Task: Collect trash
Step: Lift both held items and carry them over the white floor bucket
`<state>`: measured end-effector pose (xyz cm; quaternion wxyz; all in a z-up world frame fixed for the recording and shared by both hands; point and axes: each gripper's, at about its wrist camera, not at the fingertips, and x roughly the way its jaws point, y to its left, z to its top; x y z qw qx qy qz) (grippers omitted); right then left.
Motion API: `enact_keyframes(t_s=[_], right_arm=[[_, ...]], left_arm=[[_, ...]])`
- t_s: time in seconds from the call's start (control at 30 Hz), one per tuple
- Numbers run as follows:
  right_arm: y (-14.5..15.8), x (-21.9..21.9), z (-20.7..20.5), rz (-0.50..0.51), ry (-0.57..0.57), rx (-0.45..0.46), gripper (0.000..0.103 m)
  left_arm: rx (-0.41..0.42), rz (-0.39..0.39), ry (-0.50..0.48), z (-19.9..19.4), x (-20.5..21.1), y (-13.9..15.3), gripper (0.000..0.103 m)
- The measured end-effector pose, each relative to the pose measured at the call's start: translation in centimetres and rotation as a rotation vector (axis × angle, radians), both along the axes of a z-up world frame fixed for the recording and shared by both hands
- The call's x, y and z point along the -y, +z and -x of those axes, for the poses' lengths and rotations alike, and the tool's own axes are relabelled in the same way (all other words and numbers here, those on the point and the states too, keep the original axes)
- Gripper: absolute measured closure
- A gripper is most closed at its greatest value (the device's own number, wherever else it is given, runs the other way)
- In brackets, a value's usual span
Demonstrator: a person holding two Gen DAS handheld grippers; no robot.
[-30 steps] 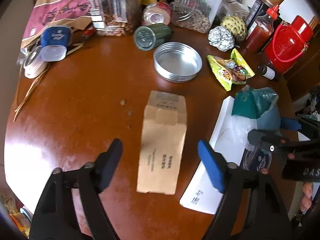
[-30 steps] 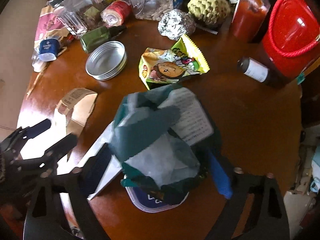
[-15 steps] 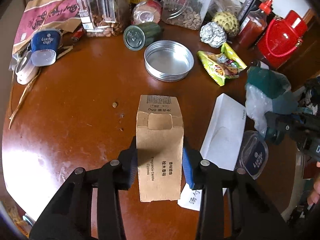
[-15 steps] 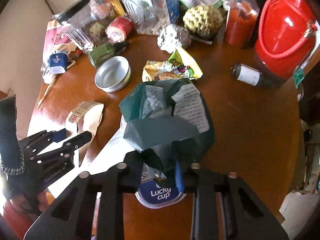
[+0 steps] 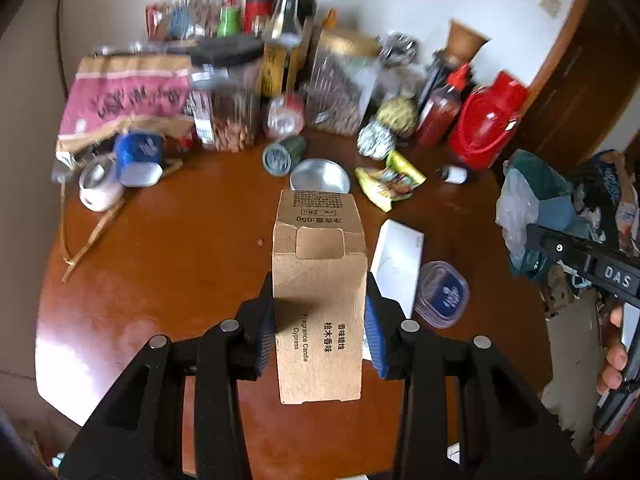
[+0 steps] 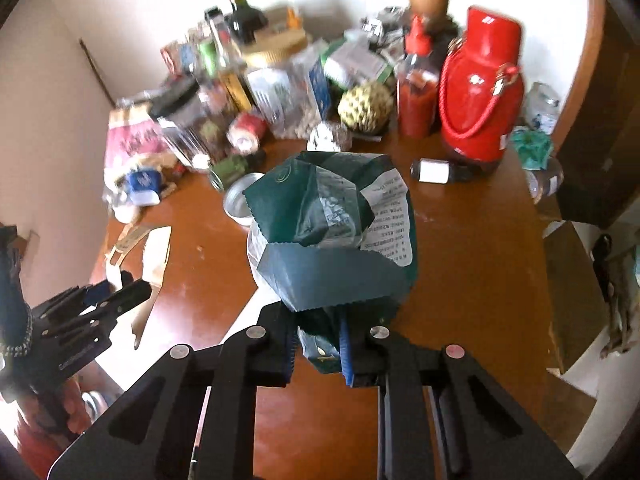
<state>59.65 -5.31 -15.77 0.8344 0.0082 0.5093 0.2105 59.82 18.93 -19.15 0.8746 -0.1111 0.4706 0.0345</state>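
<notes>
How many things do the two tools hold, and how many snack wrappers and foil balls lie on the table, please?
Cardboard box, gripped in the left tool: 1
Green bag, in the right tool, jaws closing on it: 1
Snack wrapper on the table: 1
Foil ball: 1
Total: 4

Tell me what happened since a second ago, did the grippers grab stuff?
Yes. The left gripper closed on the flattened brown candle box and lifted it off the table. The right gripper closed on the crumpled green bag, is squeezing a little more, and raised it too. The Lucky Cup lid, white envelope, snack wrapper and metal lid stayed put.
</notes>
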Motion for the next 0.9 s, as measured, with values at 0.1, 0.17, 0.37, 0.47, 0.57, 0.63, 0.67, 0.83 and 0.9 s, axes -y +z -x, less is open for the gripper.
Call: enact_keyframes(t_s=[0.1, 0.17, 0.37, 0.47, 0.57, 0.63, 0.67, 0.83, 0.9], right_arm=[[2.0, 0.4, 2.6, -0.015, -0.050, 0.060, 0.087], [3.2, 0.6, 4.5, -0.026, -0.081, 0.096, 0.087], [6.2, 1.6, 10.1, -0.049, -0.151, 0.203, 0.087], [7.7, 2.3, 12.8, -0.068, -0.173, 0.240, 0.087], [8.9, 3.1, 15.1, -0.079, -0.184, 0.268, 0.087], [9.7, 3.7, 16.3, -0.083, -0.186, 0.285, 0.087], [10.1, 4.1, 17.0, -0.086, -0.185, 0.296, 0.087], [11.2, 6.1, 19.4, -0.100, -0.163, 0.323, 0.087], [11.3, 6.9, 20.4, -0.098, -0.150, 0.334, 0.087]], left_arm=[[0.055, -0.019, -0.026, 2.4, -0.3, 2.2, 0.065], [0.092, -0.037, -0.041, 4.1, -0.3, 3.6, 0.065], [0.207, -0.054, -0.116, 9.8, 0.4, 7.6, 0.065], [0.251, -0.061, -0.143, 12.4, 1.2, 9.4, 0.065], [0.285, -0.048, -0.166, 14.3, 2.0, 10.7, 0.065], [0.310, -0.046, -0.177, 15.8, 2.8, 11.5, 0.065], [0.320, -0.047, -0.178, 16.4, 3.3, 11.9, 0.065], [0.357, -0.042, -0.164, 19.3, 5.9, 13.4, 0.065], [0.369, -0.040, -0.161, 20.5, 7.4, 13.8, 0.065]])
